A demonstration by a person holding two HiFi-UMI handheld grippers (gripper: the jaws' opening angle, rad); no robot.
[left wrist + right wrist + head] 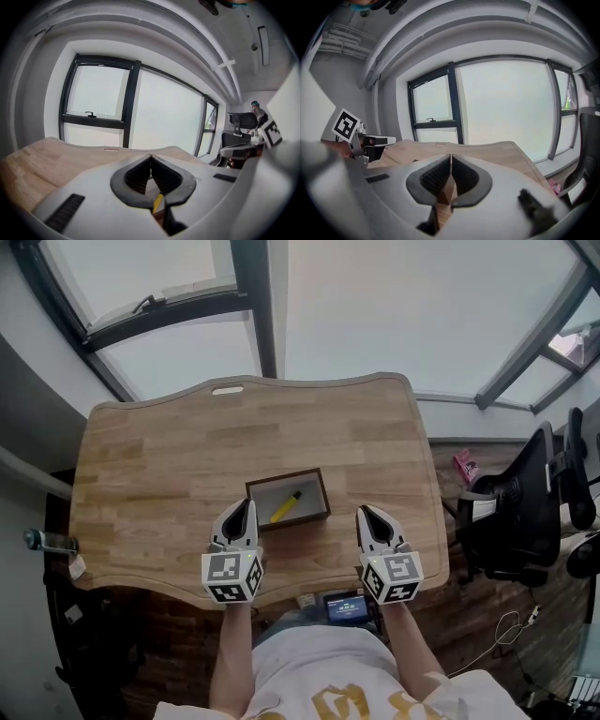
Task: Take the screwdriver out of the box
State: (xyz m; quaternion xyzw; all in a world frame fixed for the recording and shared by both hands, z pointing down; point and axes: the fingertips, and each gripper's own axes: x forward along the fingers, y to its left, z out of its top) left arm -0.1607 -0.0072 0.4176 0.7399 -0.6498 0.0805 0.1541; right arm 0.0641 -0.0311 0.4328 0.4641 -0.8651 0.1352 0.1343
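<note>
Currently both grippers hover over the near edge of the wooden table [141, 474], one on each side of the box [287, 475].

- Box: small, open-topped, dark-walled, pale inside. It sits near the front middle of the table, turned slightly askew to the table's front edge.
- Screwdriver [285, 506]: yellow, lying diagonally on the box floor, inside the walls. It shows as a yellow sliver [158, 203] under the jaws in the left gripper view.
- Left gripper [246, 503]: jaws closed tip to tip, nothing between them [150, 157]. The tip is just beside the box's near-left corner; I cannot tell whether it touches.
- Right gripper [364, 511]: jaws also pressed together and empty [451, 155]. The tip stands apart from the box's right wall, with bare wood between.
- Clearance: wide bare tabletop lies behind the box and out to the left and right edges. The far edge carries a small slot [227, 389]. An office chair [525, 502] stands off the right edge, well apart from the right gripper.
</note>
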